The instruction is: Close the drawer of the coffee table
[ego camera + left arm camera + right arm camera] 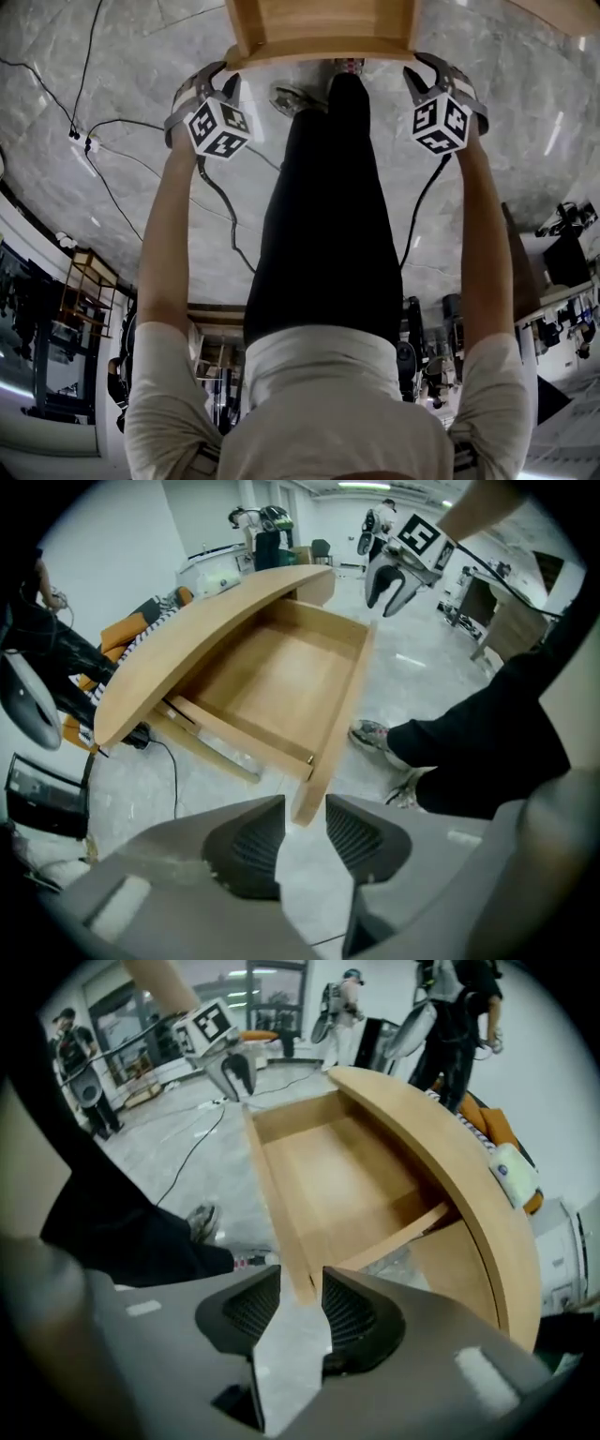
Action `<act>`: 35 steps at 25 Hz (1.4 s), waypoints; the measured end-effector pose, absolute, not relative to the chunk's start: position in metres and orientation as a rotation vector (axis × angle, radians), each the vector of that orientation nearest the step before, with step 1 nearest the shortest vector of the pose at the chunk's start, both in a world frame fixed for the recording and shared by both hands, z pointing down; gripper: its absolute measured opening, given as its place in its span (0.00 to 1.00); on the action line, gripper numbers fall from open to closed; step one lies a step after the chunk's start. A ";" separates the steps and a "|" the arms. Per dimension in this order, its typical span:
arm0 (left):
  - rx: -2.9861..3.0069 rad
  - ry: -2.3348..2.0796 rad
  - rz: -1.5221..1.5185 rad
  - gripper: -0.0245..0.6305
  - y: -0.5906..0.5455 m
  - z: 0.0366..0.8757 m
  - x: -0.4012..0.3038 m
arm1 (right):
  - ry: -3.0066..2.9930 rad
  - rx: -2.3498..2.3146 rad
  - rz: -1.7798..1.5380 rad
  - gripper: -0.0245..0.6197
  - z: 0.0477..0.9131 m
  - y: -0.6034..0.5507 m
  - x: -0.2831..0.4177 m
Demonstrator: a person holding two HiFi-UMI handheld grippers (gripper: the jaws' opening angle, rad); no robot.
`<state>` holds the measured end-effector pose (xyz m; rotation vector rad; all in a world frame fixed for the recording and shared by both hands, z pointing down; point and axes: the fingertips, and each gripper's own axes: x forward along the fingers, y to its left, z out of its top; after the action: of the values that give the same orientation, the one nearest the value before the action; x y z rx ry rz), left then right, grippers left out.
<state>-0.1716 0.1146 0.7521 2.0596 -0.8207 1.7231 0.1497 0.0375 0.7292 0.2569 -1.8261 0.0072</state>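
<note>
The coffee table's wooden drawer (319, 28) stands pulled out under the curved table top (187, 639). Its inside (272, 677) is bare. My left gripper (217, 80) points down at the left end of the drawer's front panel (342, 705). Its jaws (305, 808) are open, and the panel's lower corner shows in the gap just past the tips. My right gripper (431, 75) hangs at the panel's other end (277, 1204). It is open (301, 1279) too, with that corner in line between the pads. Neither pair of pads presses on the wood.
My legs in black trousers (328, 216) and a shoe (291, 98) stand on the marble floor right in front of the drawer. A black cable (225, 206) runs across the floor at the left. People and equipment (450, 1007) stand beyond the table.
</note>
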 end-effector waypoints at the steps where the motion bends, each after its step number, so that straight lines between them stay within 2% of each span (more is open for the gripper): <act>1: 2.065 -0.805 1.749 0.26 0.116 0.756 -0.172 | -1.801 0.220 -0.032 0.27 0.734 0.039 0.152; 10: 2.053 -0.796 1.762 0.26 0.114 0.776 -0.164 | -1.712 0.103 -0.095 0.26 0.762 0.034 0.158; 14: 2.070 -0.802 1.785 0.26 0.112 0.779 -0.163 | -1.692 0.061 -0.152 0.18 0.764 0.037 0.159; 16: 2.079 -0.805 1.781 0.26 0.110 0.779 -0.160 | -1.682 0.046 -0.183 0.17 0.763 0.038 0.160; 35: 2.046 -0.814 1.771 0.24 0.105 0.750 -0.165 | -1.711 -0.019 -0.179 0.15 0.733 0.036 0.155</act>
<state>-0.1646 0.1051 0.7503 2.0463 -0.8137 1.7714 0.1547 0.0363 0.7328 -0.0186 -1.7107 -0.1790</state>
